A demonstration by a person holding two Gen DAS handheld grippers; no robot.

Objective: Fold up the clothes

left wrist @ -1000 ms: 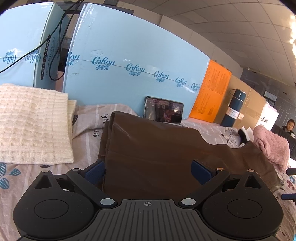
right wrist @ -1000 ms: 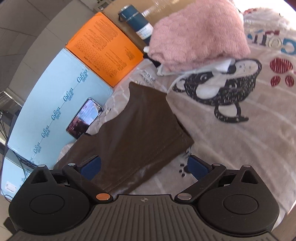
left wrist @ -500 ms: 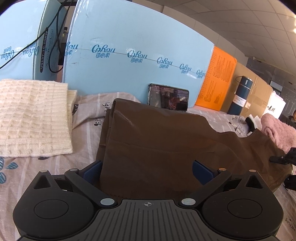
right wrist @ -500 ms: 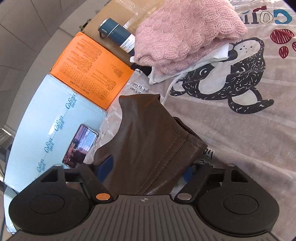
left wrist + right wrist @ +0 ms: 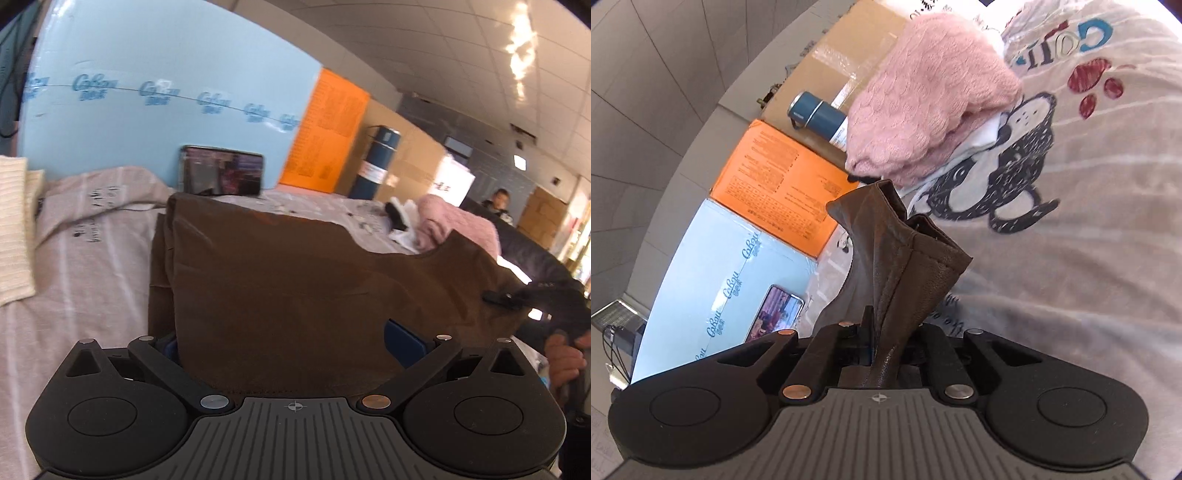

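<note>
Brown garment (image 5: 901, 258) pinched in right hand-held gripper (image 5: 886, 354), lifted

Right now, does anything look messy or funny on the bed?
Yes: the brown leather-look garment is bunched into a twisted cone where the right gripper pinches it. A white cloth lies crumpled under the pink knitted sweater.

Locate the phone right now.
The phone stands on its long edge at the back of the bed, leaning against the light-blue box, just behind the brown garment. In the right wrist view it sits lower left.
</note>
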